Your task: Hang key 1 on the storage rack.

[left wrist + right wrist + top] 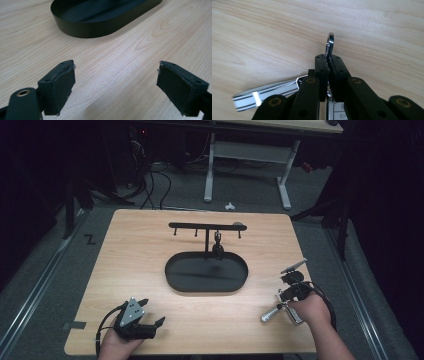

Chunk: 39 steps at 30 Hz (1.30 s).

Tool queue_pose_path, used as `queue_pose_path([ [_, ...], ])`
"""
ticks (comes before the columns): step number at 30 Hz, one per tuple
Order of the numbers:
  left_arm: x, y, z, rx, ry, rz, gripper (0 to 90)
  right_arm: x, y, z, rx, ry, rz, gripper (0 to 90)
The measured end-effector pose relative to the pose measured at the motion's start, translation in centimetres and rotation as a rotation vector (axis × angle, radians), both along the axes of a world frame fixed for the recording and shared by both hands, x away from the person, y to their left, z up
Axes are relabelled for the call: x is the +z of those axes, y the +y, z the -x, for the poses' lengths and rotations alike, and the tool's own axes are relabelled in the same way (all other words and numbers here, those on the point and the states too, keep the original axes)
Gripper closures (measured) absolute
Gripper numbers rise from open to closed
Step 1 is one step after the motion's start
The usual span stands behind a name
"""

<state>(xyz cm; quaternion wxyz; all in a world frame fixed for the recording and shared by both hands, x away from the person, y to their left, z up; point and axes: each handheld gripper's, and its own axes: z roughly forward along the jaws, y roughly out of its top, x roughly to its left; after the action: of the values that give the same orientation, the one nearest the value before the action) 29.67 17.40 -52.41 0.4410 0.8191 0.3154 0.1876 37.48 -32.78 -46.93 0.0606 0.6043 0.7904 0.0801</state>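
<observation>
My right gripper (287,302) is at the table's front right, shut on a silver metal ring (330,45) whose top sticks out above the pads. A shiny striped metal tag (262,93) hangs from the bunch to the left, and a key fob with buttons (337,111) shows beneath the jaws. In the high view the silver tag (272,314) lies on the wood beside that hand. My left gripper (152,312) rests at the front left, open, with bare wood between its pads (60,85). Its jaws point toward the black oval tray (82,31).
The black oval tray (172,280) sits mid-table with a black hook rack (206,226) rising from its back. A small dark item (218,247) hangs from one hook. A white desk frame (285,180) and cables stand on the floor beyond the table.
</observation>
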Motion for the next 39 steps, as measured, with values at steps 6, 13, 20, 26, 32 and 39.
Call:
queue_pose_path([
  [6, 0.0, 0.0, 0.0, 0.000, -0.002, 0.000, 15.5, 2.3, 1.2, 0.1, 0.050, -0.012, -0.013, 86.0],
  [13, 0.1, 0.0, 0.0, 0.001, -0.002, 0.002, 15.5, 4.5, 2.2, 0.2, 0.085, -0.026, -0.026, 86.1],
  [20, 0.1, 0.0, 0.1, -0.001, -0.006, 0.006, 15.5, 6.8, 2.9, 0.3, 0.121, -0.044, -0.027, 86.4],
  [26, 0.1, 0.0, 0.1, -0.001, -0.006, 0.009, 15.5, 8.1, 3.5, 0.2, 0.137, -0.066, -0.025, 87.1],
  [32, 0.1, 0.0, 0.1, 0.000, -0.006, 0.009, 15.4, 8.8, 4.2, -0.1, 0.151, -0.078, -0.020, 87.2],
  [39, 0.1, 0.1, 0.1, 0.001, -0.006, 0.009, 15.5, 10.1, 4.9, -0.5, 0.164, -0.104, -0.028, 87.1],
])
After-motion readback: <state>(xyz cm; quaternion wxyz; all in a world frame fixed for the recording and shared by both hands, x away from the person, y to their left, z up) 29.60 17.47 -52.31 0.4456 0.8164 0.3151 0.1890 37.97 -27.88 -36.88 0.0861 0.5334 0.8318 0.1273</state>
